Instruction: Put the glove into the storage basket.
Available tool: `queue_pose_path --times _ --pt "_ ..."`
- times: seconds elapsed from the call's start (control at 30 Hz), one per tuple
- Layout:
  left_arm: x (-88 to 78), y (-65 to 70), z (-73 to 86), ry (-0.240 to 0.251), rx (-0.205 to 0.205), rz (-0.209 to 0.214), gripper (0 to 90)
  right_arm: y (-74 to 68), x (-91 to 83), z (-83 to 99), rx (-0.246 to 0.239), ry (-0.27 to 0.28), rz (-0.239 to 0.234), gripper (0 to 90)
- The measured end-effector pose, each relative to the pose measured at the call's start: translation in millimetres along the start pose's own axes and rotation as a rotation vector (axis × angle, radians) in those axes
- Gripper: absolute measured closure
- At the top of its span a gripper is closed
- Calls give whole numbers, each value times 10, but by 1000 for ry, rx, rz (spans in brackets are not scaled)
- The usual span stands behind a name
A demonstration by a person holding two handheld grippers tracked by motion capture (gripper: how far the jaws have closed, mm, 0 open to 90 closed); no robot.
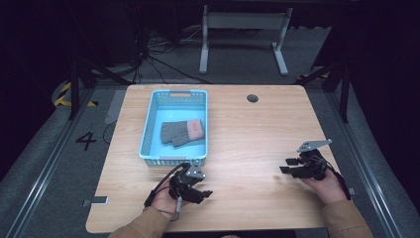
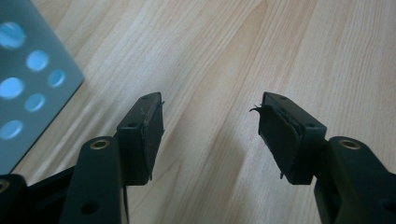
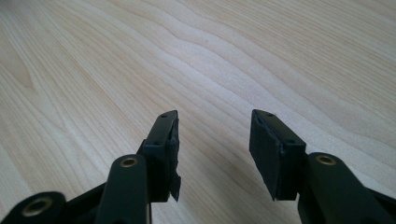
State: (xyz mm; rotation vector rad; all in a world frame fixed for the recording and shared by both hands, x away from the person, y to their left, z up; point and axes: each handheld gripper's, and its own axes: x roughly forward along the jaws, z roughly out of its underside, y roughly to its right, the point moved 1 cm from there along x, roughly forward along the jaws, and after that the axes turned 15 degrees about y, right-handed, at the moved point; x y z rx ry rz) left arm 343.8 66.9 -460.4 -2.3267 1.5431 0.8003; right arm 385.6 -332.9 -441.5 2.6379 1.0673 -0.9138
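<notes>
- A light blue rectangular plastic basket with perforated walls (image 1: pixel 151 115) is seen on the left half of the pale wooden table (image 1: pixel 247 129), its long axis running from near to far.
- Inside the basket, a pair of grey knitted gloves with pink cuffs (image 1: pixel 182 132) is laid flat on the floor of the container, cuffs turned to the right, in its nearer half.
- The far half of the basket floor is seen bare, and a handle slot is cut into the far wall.
- The left gripper (image 1: pixel 205 194) is held just near of the basket's near right corner, low over the table; in the left gripper view (image 2: pixel 210 123) its jaws are seen parted with only wood grain between them, so it is released, and a perforated corner of the basket appears at the left edge.
- The right gripper (image 1: pixel 286 165) is held well apart from the basket, over the right side of the table; in the right gripper view (image 3: pixel 214 133) its jaws are spread with nothing grasped.
- A small dark round grommet (image 1: pixel 252 98) is set into the far part of the table.
</notes>
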Motion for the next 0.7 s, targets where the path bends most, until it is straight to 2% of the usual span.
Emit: queue_pose_path --times 0.17,0.3,0.7 --pt "62 60 8 -5 26 12 417 19 29 56 -14 10 -6 534" --pt "81 65 9 -11 28 11 399 34 56 88 -7 -1 -3 532" --pt "64 48 23 -7 10 -6 389 31 64 72 -18 6 1 526"
